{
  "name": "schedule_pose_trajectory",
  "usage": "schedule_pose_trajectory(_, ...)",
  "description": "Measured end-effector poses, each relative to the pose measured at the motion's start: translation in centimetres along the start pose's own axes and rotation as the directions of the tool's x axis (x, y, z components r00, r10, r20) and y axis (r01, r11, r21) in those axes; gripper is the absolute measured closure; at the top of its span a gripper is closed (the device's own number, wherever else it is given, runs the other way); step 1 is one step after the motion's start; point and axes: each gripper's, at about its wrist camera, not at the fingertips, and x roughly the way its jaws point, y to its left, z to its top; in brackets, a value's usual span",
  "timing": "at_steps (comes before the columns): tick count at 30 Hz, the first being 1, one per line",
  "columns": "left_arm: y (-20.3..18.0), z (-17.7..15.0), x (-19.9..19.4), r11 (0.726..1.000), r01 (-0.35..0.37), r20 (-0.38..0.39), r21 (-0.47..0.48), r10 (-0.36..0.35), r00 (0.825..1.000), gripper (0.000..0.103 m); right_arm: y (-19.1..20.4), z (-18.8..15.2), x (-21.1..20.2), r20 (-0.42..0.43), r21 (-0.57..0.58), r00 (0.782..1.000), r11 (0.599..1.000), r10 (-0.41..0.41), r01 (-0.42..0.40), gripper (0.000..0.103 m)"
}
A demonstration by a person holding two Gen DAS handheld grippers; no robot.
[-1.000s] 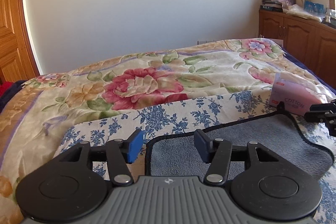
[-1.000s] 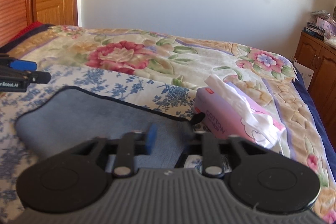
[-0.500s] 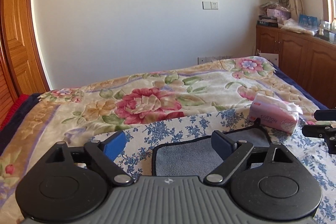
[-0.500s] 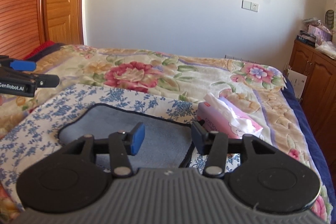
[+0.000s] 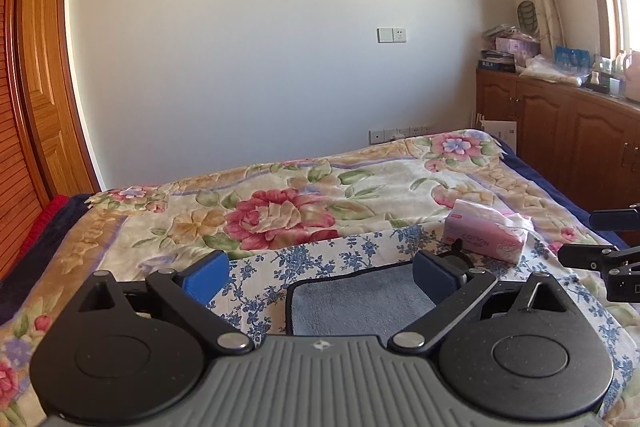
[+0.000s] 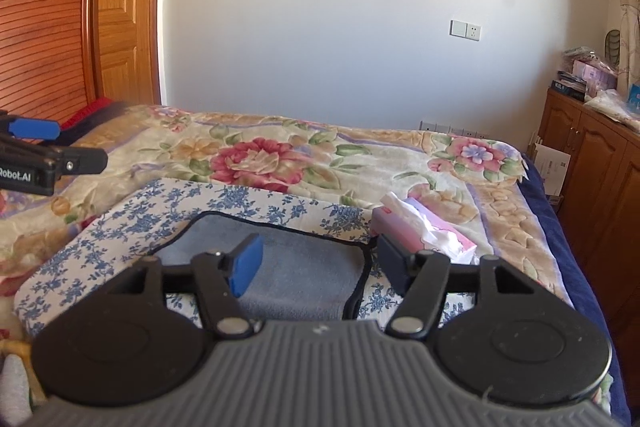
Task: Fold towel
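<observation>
grey towel (image 6: pixel 296 263) with black trim, folded flat on a blue-flowered cloth (image 6: pixel 120 239), pink tissue pack (image 6: pixel 424 231) at its 2 o'clock, left gripper (image 5: pixel 320 273) and right gripper (image 6: pixel 320 261) both spread wide, empty, above it

"COTTON" printed on side of pink tissue pack (image 5: pixel 486 235) on the bed. "Robot.AI" in white on black body of left gripper (image 6: pixel 44 157), start of word cut off. Nothing else legible.
</observation>
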Motion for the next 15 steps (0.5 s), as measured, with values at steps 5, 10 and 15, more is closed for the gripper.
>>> schedule_pose_trajectory(5, -0.5, -0.2, -2.0, 1.0, 0.013, 0.008, 0.001, -0.013, 1.0, 0.003, 0.3, -0.4, -1.3, 0.007, 0.001, 1.0, 1.0, -0.004, 0.004, 0.026)
schedule_pose_trajectory(10, -0.9, -0.6, -3.8, 1.0, 0.016, 0.016, 0.005, -0.016, 1.0, 0.003, 0.5, -0.8, -2.5, 0.011, 0.01, 1.0, 1.0, -0.004, 0.004, 0.02)
schedule_pose_trajectory(15, -1.1, -1.1, -5.2, 1.0, 0.011, 0.016, -0.002, -0.011, 1.0, 0.001, 0.7, -1.3, -3.3, 0.018, 0.015, 1.0, 1.0, -0.011, 0.011, 0.011)
